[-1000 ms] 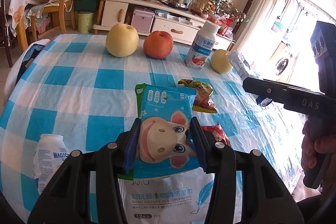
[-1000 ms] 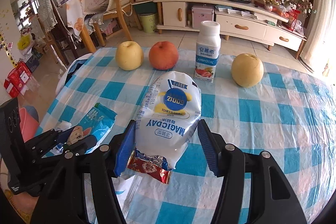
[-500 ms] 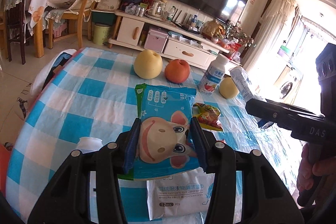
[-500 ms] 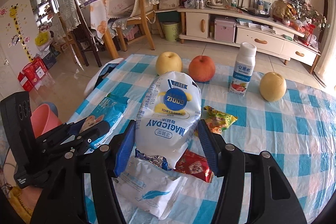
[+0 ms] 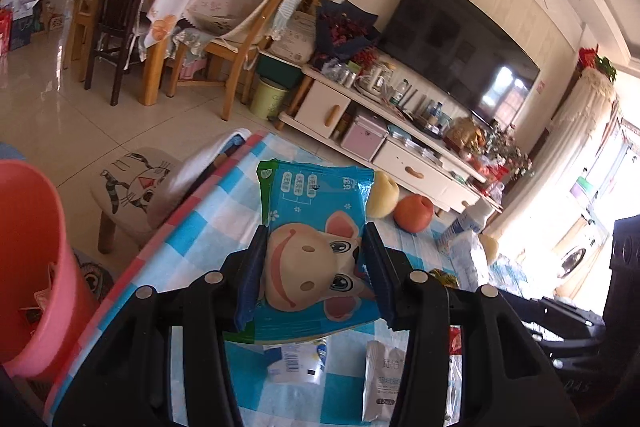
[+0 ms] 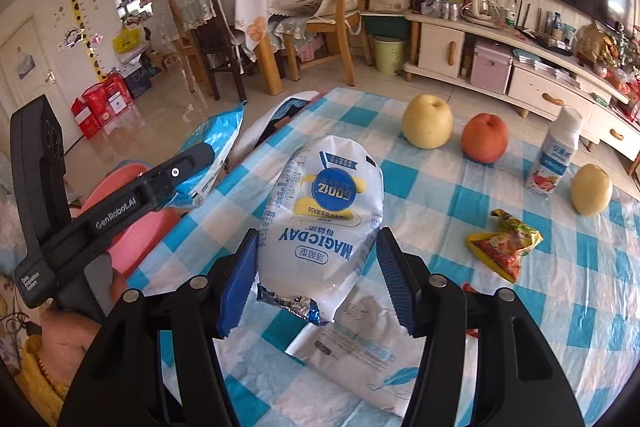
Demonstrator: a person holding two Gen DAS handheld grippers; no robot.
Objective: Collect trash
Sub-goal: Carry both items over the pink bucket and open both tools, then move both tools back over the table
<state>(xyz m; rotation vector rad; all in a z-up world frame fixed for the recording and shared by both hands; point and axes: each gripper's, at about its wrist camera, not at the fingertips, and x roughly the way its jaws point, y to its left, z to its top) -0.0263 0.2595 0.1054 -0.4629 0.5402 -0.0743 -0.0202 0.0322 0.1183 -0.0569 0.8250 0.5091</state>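
Trash fills both our tongs: the left tongs clamp a blue wipes packet whose lower edge hides behind the fingers, near the pink bin, itself cut off at the left edge. Our right tongs pinch a white Magicday pouch above the checked surface.

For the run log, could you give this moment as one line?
left gripper: holds blue wrapper | right gripper: holds white pouch | pink bin: beside table

A blue crinkly cartoon-printed wrapper and a white crumpled "MAGICDAY" pouch hang clamped above the checked table's left edge.
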